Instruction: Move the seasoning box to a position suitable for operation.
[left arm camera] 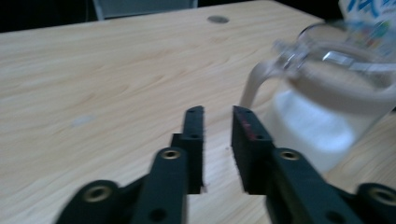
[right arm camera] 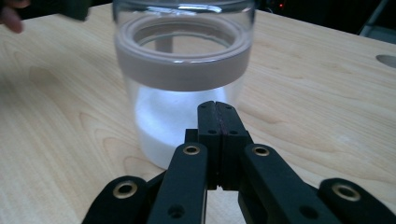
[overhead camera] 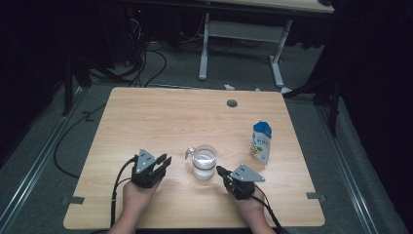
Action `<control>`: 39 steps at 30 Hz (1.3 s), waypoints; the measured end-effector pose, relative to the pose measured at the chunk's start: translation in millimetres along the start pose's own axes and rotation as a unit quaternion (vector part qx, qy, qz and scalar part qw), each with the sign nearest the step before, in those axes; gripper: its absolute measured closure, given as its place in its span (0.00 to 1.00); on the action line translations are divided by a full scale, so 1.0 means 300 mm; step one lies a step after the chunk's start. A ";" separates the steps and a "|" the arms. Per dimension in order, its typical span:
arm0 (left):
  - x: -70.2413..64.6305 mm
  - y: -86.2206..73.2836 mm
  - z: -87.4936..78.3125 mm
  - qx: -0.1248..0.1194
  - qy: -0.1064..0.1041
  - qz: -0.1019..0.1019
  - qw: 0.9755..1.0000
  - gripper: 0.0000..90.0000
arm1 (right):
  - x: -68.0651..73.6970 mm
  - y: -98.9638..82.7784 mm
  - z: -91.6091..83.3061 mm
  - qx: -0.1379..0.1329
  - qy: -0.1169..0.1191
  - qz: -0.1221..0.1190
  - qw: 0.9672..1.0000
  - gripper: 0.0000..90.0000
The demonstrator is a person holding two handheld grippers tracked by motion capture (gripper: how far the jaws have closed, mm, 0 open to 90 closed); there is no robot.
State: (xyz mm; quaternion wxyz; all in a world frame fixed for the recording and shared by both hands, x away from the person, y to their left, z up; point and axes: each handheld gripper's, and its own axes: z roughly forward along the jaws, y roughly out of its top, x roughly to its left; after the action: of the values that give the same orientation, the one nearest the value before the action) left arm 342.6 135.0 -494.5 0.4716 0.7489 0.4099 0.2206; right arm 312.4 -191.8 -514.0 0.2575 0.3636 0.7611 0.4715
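Note:
A clear glass jar with white powder in its lower part stands at the table's middle front, its lid off and a wire clasp on its left side. My left gripper lies just left of the jar, apart from it. In the left gripper view this gripper is open by a narrow gap with nothing between the jaws, and the jar rises at the right. My right gripper sits close by the jar's right front. In the right gripper view the gripper is shut on nothing, right before the jar.
A blue and white pouch stands upright to the right of the jar, seen behind it in the left gripper view. A round grey grommet sits in the wooden table near its far edge. Another desk's legs stand beyond.

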 end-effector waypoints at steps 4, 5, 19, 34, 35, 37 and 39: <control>0.056 -0.048 -0.039 -0.004 0.027 -0.023 0.999 0.57 | -0.025 0.015 0.004 -0.005 -0.013 0.009 1.000 0.99; 0.069 -0.059 -0.046 -0.002 0.031 -0.026 0.999 0.50 | -0.032 0.020 0.006 -0.007 -0.016 0.013 1.000 0.99; 0.199 -0.149 -0.145 -0.006 0.055 -0.047 0.997 0.46 | -0.049 0.073 0.047 0.004 -0.034 0.009 0.999 0.99; 0.201 -0.152 -0.169 -0.025 0.058 -0.043 0.997 0.47 | -0.013 0.082 0.027 0.004 -0.036 0.004 0.999 1.00; 0.200 -0.151 -0.169 -0.024 0.059 -0.042 0.997 0.47 | -0.009 0.082 0.025 0.002 -0.036 0.003 0.999 1.00; 0.197 -0.151 -0.166 -0.025 0.057 -0.044 0.997 0.47 | 0.000 0.085 0.018 0.002 -0.039 -0.007 0.999 1.00; 0.193 -0.148 -0.162 -0.026 0.057 -0.043 0.997 0.47 | 0.004 0.086 0.014 0.001 -0.036 -0.006 0.999 1.00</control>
State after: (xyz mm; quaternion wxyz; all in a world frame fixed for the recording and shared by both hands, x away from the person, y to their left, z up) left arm 322.6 217.9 -515.0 0.4757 0.7045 0.4623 0.2523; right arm 322.9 -181.0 -492.5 0.2876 0.3756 0.7540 0.4557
